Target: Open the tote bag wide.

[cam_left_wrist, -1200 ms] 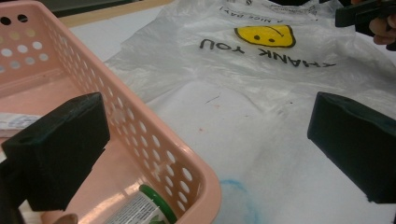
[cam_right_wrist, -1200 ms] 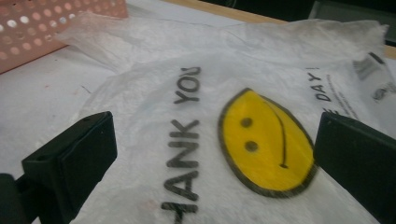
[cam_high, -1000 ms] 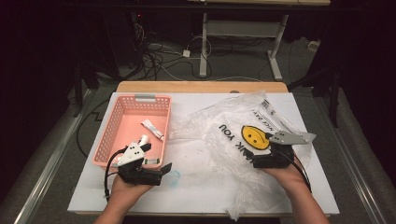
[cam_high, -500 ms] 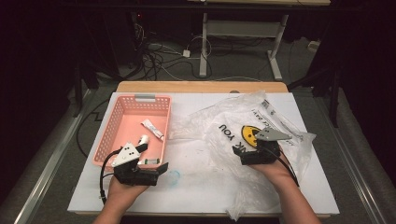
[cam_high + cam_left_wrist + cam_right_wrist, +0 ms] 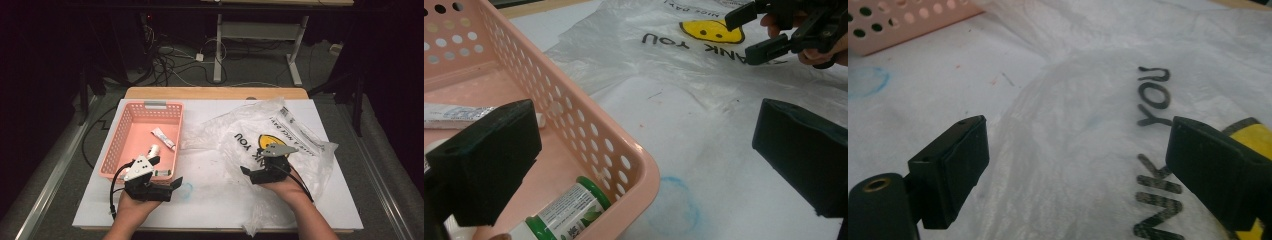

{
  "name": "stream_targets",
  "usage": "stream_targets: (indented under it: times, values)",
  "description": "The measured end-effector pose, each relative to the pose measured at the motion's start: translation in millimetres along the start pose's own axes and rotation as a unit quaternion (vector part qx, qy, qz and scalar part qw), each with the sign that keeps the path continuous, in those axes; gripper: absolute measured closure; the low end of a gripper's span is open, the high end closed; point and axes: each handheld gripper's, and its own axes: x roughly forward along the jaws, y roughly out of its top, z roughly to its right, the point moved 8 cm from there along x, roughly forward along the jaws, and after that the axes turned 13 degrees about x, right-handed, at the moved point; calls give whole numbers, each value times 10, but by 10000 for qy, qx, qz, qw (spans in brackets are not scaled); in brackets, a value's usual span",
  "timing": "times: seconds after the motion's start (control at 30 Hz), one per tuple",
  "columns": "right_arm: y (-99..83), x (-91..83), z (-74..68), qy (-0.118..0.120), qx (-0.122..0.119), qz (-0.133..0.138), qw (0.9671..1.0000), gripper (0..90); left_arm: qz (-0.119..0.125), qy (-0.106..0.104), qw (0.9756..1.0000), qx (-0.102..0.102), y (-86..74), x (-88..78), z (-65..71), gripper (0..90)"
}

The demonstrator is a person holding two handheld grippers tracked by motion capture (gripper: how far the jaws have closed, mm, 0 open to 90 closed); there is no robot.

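Landmark: pink basket (image 5: 131, 131) at the left of the white table (image 5: 215, 200).

Inside the basket, near its middle: a white tube (image 5: 163, 138), lying flat. Nearer the basket's front wall: a small white bottle (image 5: 152, 150); in the left gripper view, a green-capped bottle (image 5: 569, 210) on its side in the front corner, close under the rim.

At the basket's front right corner: left gripper (image 5: 166, 177), held in the left hand (image 5: 132, 207), jaws spread wide, nothing between the pads. One jaw over the basket's inside, the other outside over the table, the rim between them but untouched. Just right of that corner, on the bare table: a faint blue ring mark (image 5: 674, 205).

Right of the basket, well apart from it: clear plastic bag (image 5: 272, 135), crumpled and spread flat, printed with black letters and a yellow smiley face (image 5: 267, 141).

Farther right of the basket, over the bag's printed part: right gripper (image 5: 250, 167), in the right hand (image 5: 282, 187), pointing back toward the basket. Jaws wide apart, having just been closing a little; bag film below and between the pads (image 5: 960, 160), not pinched.
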Motion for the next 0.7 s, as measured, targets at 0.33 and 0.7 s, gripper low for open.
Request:
stream_targets:
  times: [0.33, 0.7]
  values:
    - [-211, 224, -256, 217, -485, -786, 9955, 160, 12, -33, 10000, 26, 7, -2, 33, 0]
    - [-259, 253, -224, 284, -459, -877, 9947, 451, 4, -71, 10000, -9, 0, -23, 80, 0]
